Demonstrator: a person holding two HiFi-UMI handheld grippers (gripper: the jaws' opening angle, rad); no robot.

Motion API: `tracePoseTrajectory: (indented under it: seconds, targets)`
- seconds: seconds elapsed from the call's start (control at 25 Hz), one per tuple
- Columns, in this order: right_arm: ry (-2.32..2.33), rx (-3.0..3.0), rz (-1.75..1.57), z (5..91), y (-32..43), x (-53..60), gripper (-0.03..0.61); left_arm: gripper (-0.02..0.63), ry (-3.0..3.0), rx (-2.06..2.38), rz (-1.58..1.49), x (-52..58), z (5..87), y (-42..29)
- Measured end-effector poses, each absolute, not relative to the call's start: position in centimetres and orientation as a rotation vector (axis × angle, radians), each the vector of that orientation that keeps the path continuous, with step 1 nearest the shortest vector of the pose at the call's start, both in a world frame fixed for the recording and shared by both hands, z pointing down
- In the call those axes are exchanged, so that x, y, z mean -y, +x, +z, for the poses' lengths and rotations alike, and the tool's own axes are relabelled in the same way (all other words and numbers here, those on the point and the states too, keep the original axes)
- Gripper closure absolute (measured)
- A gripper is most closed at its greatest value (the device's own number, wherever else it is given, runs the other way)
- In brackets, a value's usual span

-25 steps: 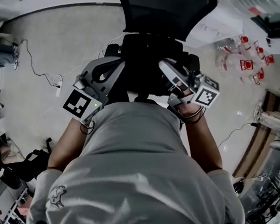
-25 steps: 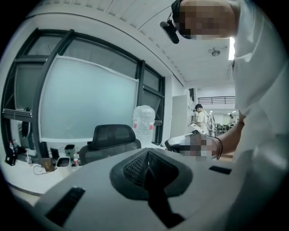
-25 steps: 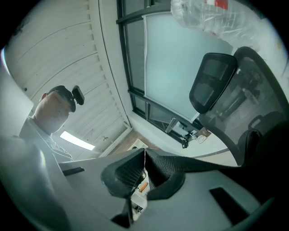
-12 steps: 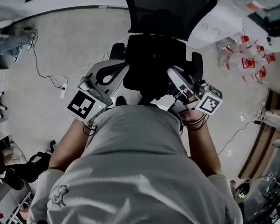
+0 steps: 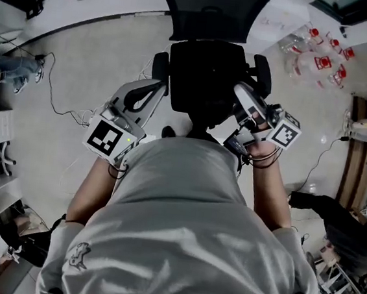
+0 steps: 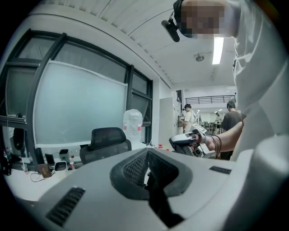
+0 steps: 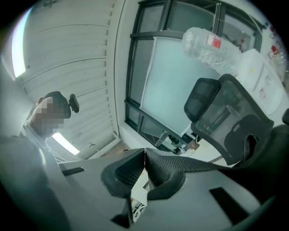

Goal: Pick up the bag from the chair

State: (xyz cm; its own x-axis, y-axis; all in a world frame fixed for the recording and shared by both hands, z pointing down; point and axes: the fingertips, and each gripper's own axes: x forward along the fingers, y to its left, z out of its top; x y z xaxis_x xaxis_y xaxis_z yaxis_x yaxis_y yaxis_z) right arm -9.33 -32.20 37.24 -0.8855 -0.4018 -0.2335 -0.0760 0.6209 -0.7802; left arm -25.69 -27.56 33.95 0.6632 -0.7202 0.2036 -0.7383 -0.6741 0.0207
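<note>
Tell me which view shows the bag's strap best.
The right gripper view: the woven strap is pinched by the right gripper and runs off right. The left gripper view shows only a dark strip between its fingers; the head view just the black bag.

Seen from above, a person in a grey shirt (image 5: 180, 240) fills the lower half of the view. The left gripper (image 5: 158, 89) at 10 o'clock and the right gripper (image 5: 242, 94) at 2 o'clock reach to either side of a black bag (image 5: 205, 80) just above the centre. How their jaws stand cannot be told from here. The chair (image 5: 214, 9) shows its mesh back at 12 o'clock, with an armrest flanking the bag on each side. Clear bottles (image 5: 313, 55) with red labels lie on the floor at 1 o'clock. A thin cable (image 5: 55, 100) trails at 9 o'clock.
</note>
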Motion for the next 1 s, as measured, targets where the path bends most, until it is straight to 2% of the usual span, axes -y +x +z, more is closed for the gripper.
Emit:
tracePoseTrajectory:
  seconds: [0.6,1.0]
  targets:
    - [-0.527,-2.388,-1.090,35.4,-8.8,23.7,0.545,0.601,2.847,1.094,0.187,20.3,33.5,-27.0]
    - [-0.476,-2.360,-1.151,35.0,-5.1,18.7,0.545,0.601,2.813,1.137,0.191,17.5,33.2,-22.3]
